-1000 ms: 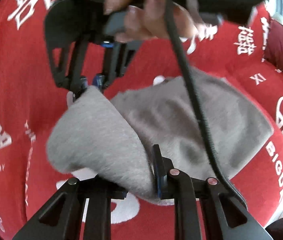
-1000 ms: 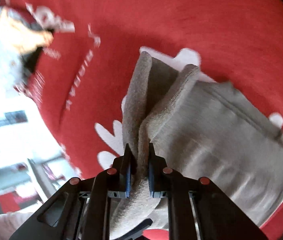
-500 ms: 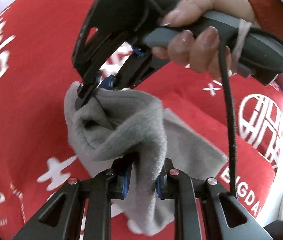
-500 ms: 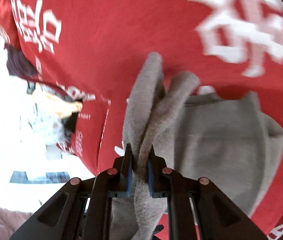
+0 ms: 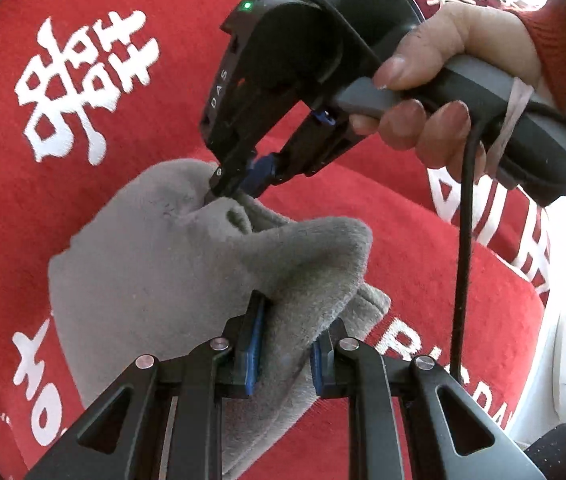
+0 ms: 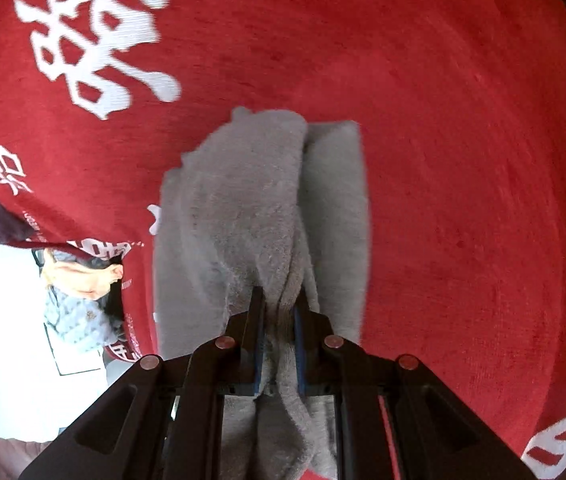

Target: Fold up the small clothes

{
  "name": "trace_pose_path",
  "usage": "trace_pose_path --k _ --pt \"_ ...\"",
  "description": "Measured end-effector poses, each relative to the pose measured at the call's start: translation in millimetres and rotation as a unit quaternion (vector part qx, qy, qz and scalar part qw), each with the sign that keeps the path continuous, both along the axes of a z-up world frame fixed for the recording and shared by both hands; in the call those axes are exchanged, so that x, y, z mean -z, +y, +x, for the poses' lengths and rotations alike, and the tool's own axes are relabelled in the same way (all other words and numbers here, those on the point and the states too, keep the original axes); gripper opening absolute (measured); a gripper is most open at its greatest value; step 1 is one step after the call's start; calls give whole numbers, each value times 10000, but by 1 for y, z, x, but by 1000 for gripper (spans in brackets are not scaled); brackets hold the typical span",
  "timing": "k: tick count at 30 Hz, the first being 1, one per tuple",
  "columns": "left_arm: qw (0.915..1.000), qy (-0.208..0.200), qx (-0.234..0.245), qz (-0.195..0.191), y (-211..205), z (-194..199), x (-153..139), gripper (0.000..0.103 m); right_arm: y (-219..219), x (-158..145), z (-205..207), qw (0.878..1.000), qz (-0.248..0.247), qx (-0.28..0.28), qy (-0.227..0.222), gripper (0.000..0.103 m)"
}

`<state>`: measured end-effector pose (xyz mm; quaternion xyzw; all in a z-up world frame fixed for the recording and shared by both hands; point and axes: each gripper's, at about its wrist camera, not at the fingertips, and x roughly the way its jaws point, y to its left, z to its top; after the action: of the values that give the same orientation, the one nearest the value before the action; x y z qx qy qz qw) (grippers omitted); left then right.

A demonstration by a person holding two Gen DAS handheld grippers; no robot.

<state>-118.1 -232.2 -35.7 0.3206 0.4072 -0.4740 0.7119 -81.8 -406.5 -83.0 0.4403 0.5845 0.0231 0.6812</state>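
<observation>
Left wrist view: the left black two-finger gripper w/ blue pads (image 5: pixel 286 340) is pinching a thick bunched fold of the small grey fleece garment (image 5: pixel 155 264) between its pads, jaws narrowed onto the cloth. The garment is hanging draped from that grip, w/ part of it lying on the red plush blanket w/ white printed characters (image 5: pixel 43 184). Opposite, the right black two-finger gripper (image 5: pixel 239 188) is coming in from the upper right, tips closed on another edge of the same garment, near its top. The cloth is spanning between the two grips, sagging in the middle. A person's right hand (image 5: pixel 455 80) in a red sleeve is wrapping the gripper's grey handle; a black cable (image 5: pixel 463 240) is hanging down from the handle.

Right wrist view: the right gripper (image 6: pixel 279 332) is clamping a doubled, ridged fold of the grey garment (image 6: pixel 243 208), pads pressed close w/ fabric between them. The garment is stretching away from the pads over the red blanket (image 6: pixel 463 160), approx. centre of view, in two side-by-side layers. At left, past the blanket's edge, a blurred heap of pale blue and light-coloured items (image 6: pixel 79 300) is showing; what they are cannot be told.
</observation>
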Motion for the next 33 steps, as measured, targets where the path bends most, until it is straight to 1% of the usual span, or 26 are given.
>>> trace_pose_path --k 3,6,7,8,9,10,11,12,14,16,19,20,21,22,24,25,26,28,30,31,33 --pt "10000 -40 0 49 -2 -5 1 21 -1 1 -4 9999 -26 90 87 14" --pt "9997 33 -240 34 2 -5 -7 22 -2 -6 -7 9994 -162 115 276 17" --pt "9995 78 -289 56 4 -3 -7 22 2 -9 -7 9990 -198 175 352 22" --pt "9993 109 -344 77 6 -2 -8 31 2 -13 -9 9985 -252 235 427 31" --pt "9989 118 -440 96 10 -1 -13 52 3 -16 -12 9981 -315 268 466 36" --pt "9985 131 -533 75 15 0 -17 63 5 -23 -18 9976 -414 288 482 45" --pt "9980 147 -614 27 20 1 -21 70 8 -30 -22 9974 -471 290 460 45" --pt "9972 233 -707 -59 28 4 -28 70 10 -37 -28 9974 -520 280 421 45" --pt "9959 390 -816 -39 38 8 -33 70 18 -53 -41 9971 -666 217 307 45" --pt "9921 643 -1076 -1 50 19 -35 70 29 -70 -52 9962 -859 108 133 45" --pt "9792 1084 -1712 -9 74 46 -35 70 45 -90 -65 9931 -1138 -254 -144 46" --pt "9731 1232 -1946 -29 83 57 -34 70 50 -93 -68 9917 -1201 -409 -192 46" --pt "9630 1468 -2259 -60 94 71 -30 70 56 -93 -69 9902 -1268 -555 -189 46" --pt "9565 1622 -2425 -75 100 80 -25 70 62 -90 -68 9883 -1348 -699 -152 46" --pt "9393 2068 -2735 -113 113 99 -13 70 68 -80 -66 9872 -1352 -843 -90 46" --pt "9336 2188 -2835 -87 118 107 -4 70 69 -71 -63 9873 -1315 -894 -10 46" --pt "9327 2174 -2877 -34 120 109 2 70 72 -62 -58 9865 -1302 -990 122 36" --pt "9321 2148 -2912 134 123 113 13 70 78 -52 -53 9850 -1228 -1180 265 8" --pt "9313 2195 -2903 171 125 112 17 70 84 -55 -54 9853 -1131 -1269 170 7" --pt "9314 2201 -2892 185 126 111 19 70 85 -57 -56 9845 -1169 -1299 165 7" --pt "9320 2217 -2856 262 127 107 25 70 84 -55 -66 9829 -1267 -1293 327 6"
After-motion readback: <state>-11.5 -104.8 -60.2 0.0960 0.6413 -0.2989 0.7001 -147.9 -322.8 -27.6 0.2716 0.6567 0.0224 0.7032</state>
